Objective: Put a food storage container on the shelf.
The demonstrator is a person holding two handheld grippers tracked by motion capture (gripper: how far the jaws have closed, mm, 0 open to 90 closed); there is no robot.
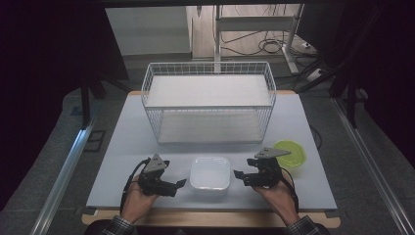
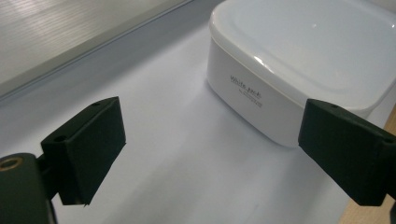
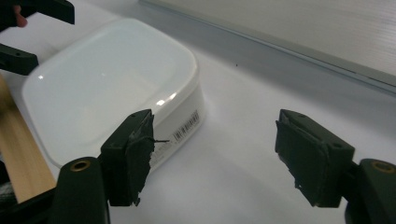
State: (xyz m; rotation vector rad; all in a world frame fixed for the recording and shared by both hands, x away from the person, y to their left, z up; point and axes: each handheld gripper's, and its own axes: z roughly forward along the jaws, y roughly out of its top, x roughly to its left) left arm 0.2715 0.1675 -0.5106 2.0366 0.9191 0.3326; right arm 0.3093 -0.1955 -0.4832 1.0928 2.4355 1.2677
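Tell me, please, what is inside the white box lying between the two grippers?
The white box sits closed on the table; its opaque lid covers everything, so its contents cannot be seen. A barcode label marks one side.

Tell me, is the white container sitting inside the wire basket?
No, the white container sits on the table in front of the wire basket, between the left gripper and the right gripper.

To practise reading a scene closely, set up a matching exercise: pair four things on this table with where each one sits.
1 white container
2 green bowl
3 wire basket
4 left gripper

a far end of the table
b between the two grippers
c near left, jaws open
d near right, behind the right gripper

Pairs: 1-b, 2-d, 3-a, 4-c
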